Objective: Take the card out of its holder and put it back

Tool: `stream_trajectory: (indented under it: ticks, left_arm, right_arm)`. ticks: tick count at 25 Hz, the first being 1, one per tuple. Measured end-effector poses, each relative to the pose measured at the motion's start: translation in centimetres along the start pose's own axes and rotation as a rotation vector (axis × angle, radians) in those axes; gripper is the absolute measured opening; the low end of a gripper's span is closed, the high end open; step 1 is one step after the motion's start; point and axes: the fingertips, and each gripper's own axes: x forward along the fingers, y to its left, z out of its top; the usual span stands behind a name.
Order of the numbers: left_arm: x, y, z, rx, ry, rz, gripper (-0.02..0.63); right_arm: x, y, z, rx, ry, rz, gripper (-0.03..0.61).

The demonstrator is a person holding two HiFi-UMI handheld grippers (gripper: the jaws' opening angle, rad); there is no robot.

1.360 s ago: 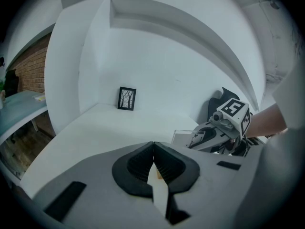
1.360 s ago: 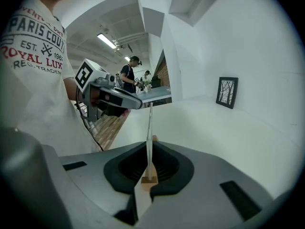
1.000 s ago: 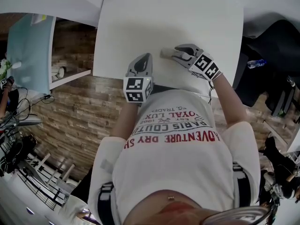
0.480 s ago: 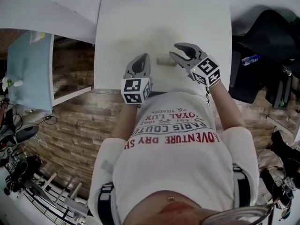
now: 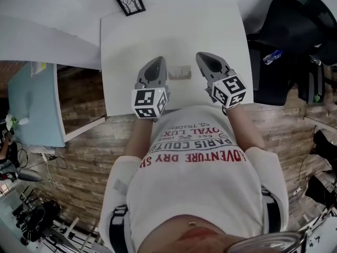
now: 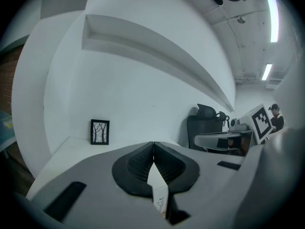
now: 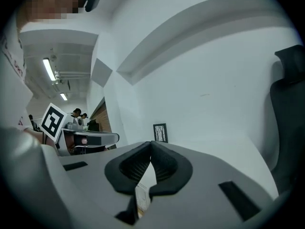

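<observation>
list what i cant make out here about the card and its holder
- Card holder: head view, small and blurred; whether the card is inside cannot be told.
- Holder in both gripper views: out of frame; they look across the table at the wall.
- Table's near edge: head view, partly hidden by the person's shirt.

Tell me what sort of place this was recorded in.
Probably an office or lab workroom. A plain white table stands on wood-look flooring, a black office chair sits beside it, and strip lights run along the ceiling. Tangled cables and gear lie on the floor at the left.
</observation>
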Motion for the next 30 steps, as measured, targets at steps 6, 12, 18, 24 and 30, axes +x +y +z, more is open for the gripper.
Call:
stream_trajectory:
  ticks: [6,12,18,24,30]
  left_arm:
    - [0.4,-1.8,0.6,0.029,-0.016,-0.051,0.025]
    - [0.8,-2.4,1.0,0.044,-0.027,-0.069,0.025]
    - [0.8,-2.5,1.3,0.054,-0.029,-0.073,0.025]
    - [0.7,-2.7,1.2,0.059,-0.024,-0.071,0.025]
    - [0.8,-3.0,0.7,0.064,-0.013,-0.073,0.025]
  right_arm:
    - [-2.1,-1.2,-0.4,0.001,-0.023,-0.131,0.026]
    - [-2.3,-1.7,-0.9,0.01,-0.006,-0.171,0.025]
    - [-2.3,-1.9,-0.5,-0.003,0.001,-0.17,0.025]
    - [-2.5,-2.1,-1.1,0.006,0.014,-0.184,0.025]
    - [-2.9,-2.3,-1.7,-0.004,0.027,-0.189,0.025]
